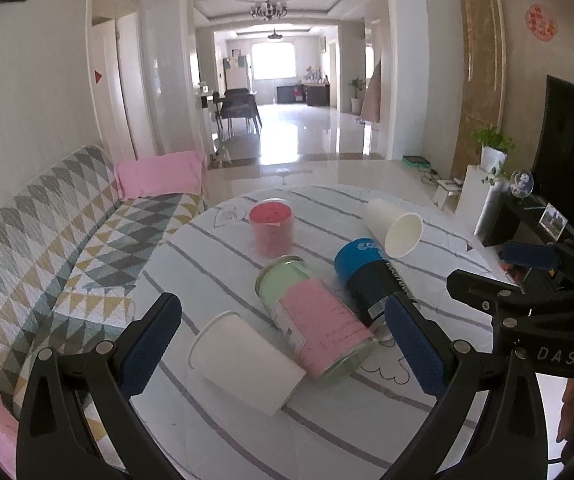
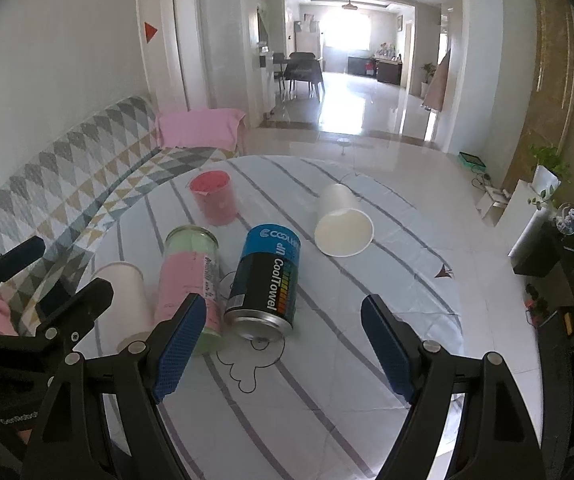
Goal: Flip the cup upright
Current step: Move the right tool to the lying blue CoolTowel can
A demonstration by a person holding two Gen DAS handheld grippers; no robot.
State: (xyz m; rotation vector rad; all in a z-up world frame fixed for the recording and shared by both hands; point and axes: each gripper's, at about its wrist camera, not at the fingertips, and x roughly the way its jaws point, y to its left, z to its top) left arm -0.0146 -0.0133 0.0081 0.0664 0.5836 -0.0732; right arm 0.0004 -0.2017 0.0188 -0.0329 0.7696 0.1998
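White paper cup [image 1: 247,362] on its side between the wide-open, empty left claw's [image 1: 283,344] fingers.

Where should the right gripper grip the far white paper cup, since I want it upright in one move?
Grip the far white paper cup across its side wall near mid-height, coming from above. It lies on its side with the open mouth toward the right gripper, whose fingers are open and empty, leaving both flanks free for tilting it upright.
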